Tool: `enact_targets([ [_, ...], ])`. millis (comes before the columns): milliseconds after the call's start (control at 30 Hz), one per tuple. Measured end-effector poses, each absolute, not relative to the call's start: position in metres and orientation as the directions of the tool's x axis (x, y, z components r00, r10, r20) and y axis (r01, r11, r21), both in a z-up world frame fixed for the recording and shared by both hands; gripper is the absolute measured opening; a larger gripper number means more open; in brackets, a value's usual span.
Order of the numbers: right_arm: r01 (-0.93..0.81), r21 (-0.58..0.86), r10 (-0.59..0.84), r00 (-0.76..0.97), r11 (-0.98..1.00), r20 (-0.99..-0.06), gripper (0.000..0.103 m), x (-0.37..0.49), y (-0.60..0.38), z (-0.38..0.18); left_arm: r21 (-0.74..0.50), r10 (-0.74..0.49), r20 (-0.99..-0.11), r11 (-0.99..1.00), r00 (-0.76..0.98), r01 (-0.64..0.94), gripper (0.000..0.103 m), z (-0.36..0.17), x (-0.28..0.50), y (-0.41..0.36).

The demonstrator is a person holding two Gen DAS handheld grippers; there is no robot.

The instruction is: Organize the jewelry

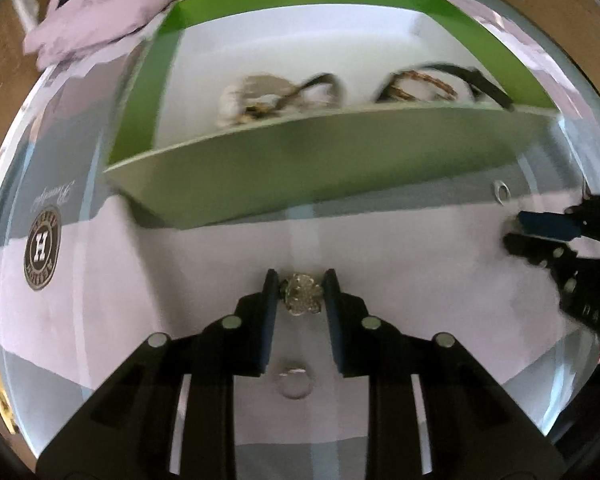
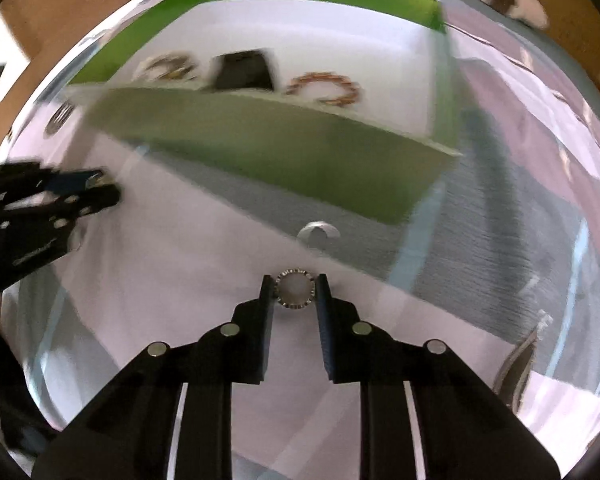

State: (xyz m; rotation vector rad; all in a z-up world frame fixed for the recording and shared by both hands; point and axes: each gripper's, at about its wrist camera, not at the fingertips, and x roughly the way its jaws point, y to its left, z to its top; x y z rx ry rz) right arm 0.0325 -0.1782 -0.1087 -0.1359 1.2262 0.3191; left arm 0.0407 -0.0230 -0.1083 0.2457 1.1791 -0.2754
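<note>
**A:** Grip first, then: what does each gripper have?

**B:** Left gripper (image 1: 300, 294) is closed narrow on an ornate cluster ring (image 1: 301, 294), pinched between its two pads near the tips. Right gripper (image 2: 295, 290) is likewise closed on a round band ring (image 2: 295, 289) with a notched rim, held by its outer edge, opening facing the camera.

**A:** How will those handle?

**B:** I'd judge both light, hard and slick, metal against flat pads. The band is held across its width, so it could pivot or squirt out if squeezed unevenly. The cluster ring's bumpy top gives more bite, but any stones look delicate; gentle pressure suits it.

**A:** And beyond the fingers?

**B:** Below the left gripper, nearer the camera, another plain ring (image 1: 295, 382) lies on the pale cloth (image 1: 140, 320). Farther on sits the green box (image 1: 300, 168) with a white floor, its near wall facing both grippers. Inside lie a beaded bracelet (image 2: 326, 89) and other pieces, too blurred to name. One small silver ring (image 2: 319, 233) lies on the cloth just near of the box wall, far of the right gripper.

**A:** Risk?

**B:** Likely dropping a ring while clearing that near wall; release low over the floor.
</note>
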Motion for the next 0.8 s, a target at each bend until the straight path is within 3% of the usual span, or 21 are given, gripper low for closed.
enact_targets([
  [100, -0.387, 0.071, 0.194, 0.290, 0.919, -0.937, 0.021, 0.026, -0.162, -0.106, 0.064, -0.092, -0.925, 0.917, 0.367, 0.393, 0.023, -0.107, 0.032, -0.037],
  [267, -0.265, 0.050, 0.135, 0.312, 0.963, -0.941, 0.021, 0.042, -0.194, -0.106, 0.047, -0.081, -0.928, 0.943, 0.364, 0.329, 0.023, -0.106, 0.042, -0.021],
  [333, -0.269, 0.077, 0.162, 0.311, 0.960, -0.937, 0.034, 0.042, -0.198, -0.103, 0.036, -0.096, -0.925, 0.941, 0.369, 0.336, 0.026, -0.102, 0.044, -0.017],
  [367, -0.276, 0.071, 0.161, 0.319, 0.958, -0.934, 0.052, 0.037, -0.199, -0.098, 0.029, -0.106, -0.921, 0.941, 0.374, 0.338, 0.036, -0.098, 0.045, -0.016],
  [400, -0.280, 0.066, 0.162, 0.339, 0.958, -0.927, 0.058, 0.036, -0.200, -0.093, 0.018, -0.118, -0.917, 0.942, 0.382, 0.335, 0.039, -0.094, 0.045, -0.014],
  [567, -0.209, 0.130, 0.200, 0.358, 0.969, -0.912, 0.058, 0.043, -0.233, -0.083, -0.083, -0.164, -0.910, 0.972, 0.381, 0.219, 0.040, -0.081, 0.060, 0.023],
  [700, -0.243, 0.104, 0.180, 0.319, 0.964, -0.930, 0.057, 0.040, -0.216, -0.099, -0.079, -0.152, -0.926, 0.973, 0.346, 0.216, 0.040, -0.094, 0.066, 0.022],
  [733, -0.265, 0.096, 0.179, 0.309, 0.959, -0.934, 0.054, 0.033, -0.202, -0.105, -0.071, -0.148, -0.928, 0.971, 0.341, 0.228, 0.040, -0.096, 0.064, 0.016],
  [767, -0.283, 0.089, 0.177, 0.304, 0.955, -0.936, 0.045, 0.032, -0.197, -0.107, -0.060, -0.143, -0.930, 0.967, 0.339, 0.246, 0.041, -0.099, 0.061, 0.011],
  [800, -0.299, 0.073, 0.169, 0.307, 0.951, -0.937, 0.029, 0.031, -0.191, -0.108, -0.047, -0.138, -0.932, 0.963, 0.337, 0.264, 0.040, -0.101, 0.059, 0.006],
])
